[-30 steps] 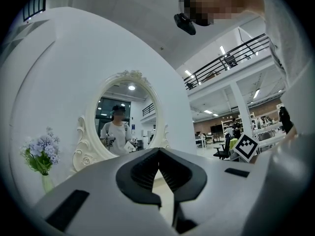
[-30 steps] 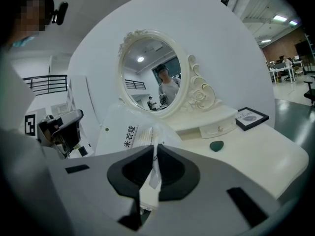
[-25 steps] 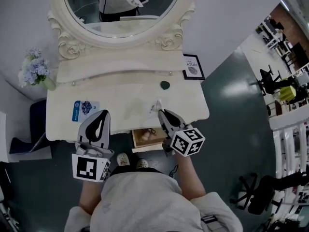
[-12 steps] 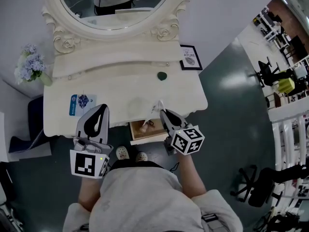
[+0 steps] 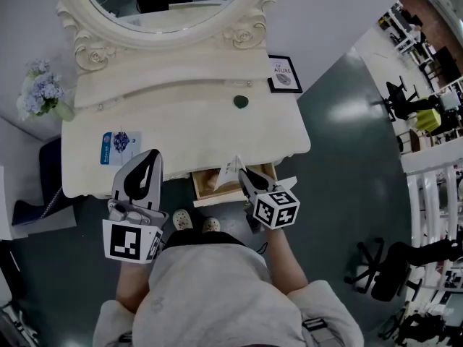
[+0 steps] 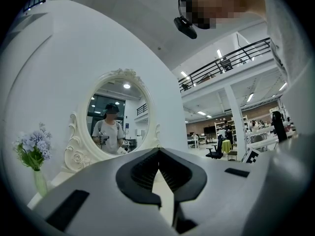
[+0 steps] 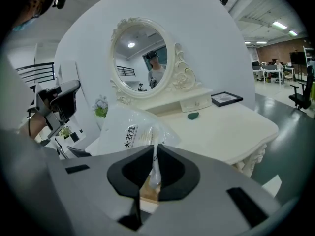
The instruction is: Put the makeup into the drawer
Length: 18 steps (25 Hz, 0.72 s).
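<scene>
1. The step in hand looks like the carry to the drawer: the right claw (image 5: 242, 173) is pressed together on the edge of a clear, crinkly plastic makeup sachet with a printed white label (image 5: 231, 168), which sticks up from the tips.
2. The sachet hangs over the pulled-out wooden drawer (image 5: 210, 194), at the 6 o'clock edge of the cream-white carved dressing bench (image 5: 181, 129). It is above the drawer's 3 o'clock half and not yet inside.
3. The next move, as I judge it, calls for lowering the sachet past the drawer's rim and spreading the claw only once the sachet is low inside. Let go too high, a light sachet like this could catch on the bench edge or slip to the floor.
4. The left claw (image 5: 150, 157) hangs at the drawer's 9 o'clock, well apart from it. Its tips are pressed together with nothing between them (the left gripper view shows only the bench and mirror beyond).
5. Containers: the drawer is the only one. Its light wood floor shows at the 9 o'clock end; whether anything lies in it I cannot tell.
6. On the bench top remain a small dark-green object (image 5: 241, 102) at 1 o'clock and a blue-and-white card (image 5: 116, 147) at 9 o'clock.
</scene>
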Motion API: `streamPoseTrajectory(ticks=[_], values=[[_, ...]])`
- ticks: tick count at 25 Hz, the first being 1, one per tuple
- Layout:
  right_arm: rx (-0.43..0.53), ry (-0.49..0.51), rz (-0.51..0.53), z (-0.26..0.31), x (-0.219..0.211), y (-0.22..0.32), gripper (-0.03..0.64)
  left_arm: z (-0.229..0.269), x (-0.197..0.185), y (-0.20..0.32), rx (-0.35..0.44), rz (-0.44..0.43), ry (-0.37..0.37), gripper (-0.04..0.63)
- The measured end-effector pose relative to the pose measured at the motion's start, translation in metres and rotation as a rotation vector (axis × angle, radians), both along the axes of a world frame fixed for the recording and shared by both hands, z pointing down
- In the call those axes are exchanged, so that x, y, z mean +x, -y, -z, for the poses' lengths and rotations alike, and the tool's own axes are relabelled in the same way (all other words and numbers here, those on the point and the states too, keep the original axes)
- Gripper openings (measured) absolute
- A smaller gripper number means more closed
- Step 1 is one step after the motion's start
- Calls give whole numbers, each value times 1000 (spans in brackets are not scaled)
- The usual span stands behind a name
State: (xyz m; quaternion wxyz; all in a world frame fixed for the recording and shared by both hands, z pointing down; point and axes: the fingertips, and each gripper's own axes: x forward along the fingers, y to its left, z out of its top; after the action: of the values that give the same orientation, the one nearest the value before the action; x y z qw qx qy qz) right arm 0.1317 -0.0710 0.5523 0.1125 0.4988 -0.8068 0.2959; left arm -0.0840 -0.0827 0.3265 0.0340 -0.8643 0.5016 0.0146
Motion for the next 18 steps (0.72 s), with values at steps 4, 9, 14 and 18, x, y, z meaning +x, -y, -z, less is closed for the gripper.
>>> streamPoseTrajectory(ticks=[4,9,14,18], values=[[-44,-18,-4,-19,3,-11,32,-3,3,-2,-7,-5,2,14],[-108,-43,-7,-42,7,-22,32,-3,8,-4,-7,-15,3,14],[-191,-79,-3,-67,11,-33,32,-2,12,-6,-9,-19,8,14],[-263,-124,10,-87,15,-38,32,-1,13,-6,-6,-19,10,14]])
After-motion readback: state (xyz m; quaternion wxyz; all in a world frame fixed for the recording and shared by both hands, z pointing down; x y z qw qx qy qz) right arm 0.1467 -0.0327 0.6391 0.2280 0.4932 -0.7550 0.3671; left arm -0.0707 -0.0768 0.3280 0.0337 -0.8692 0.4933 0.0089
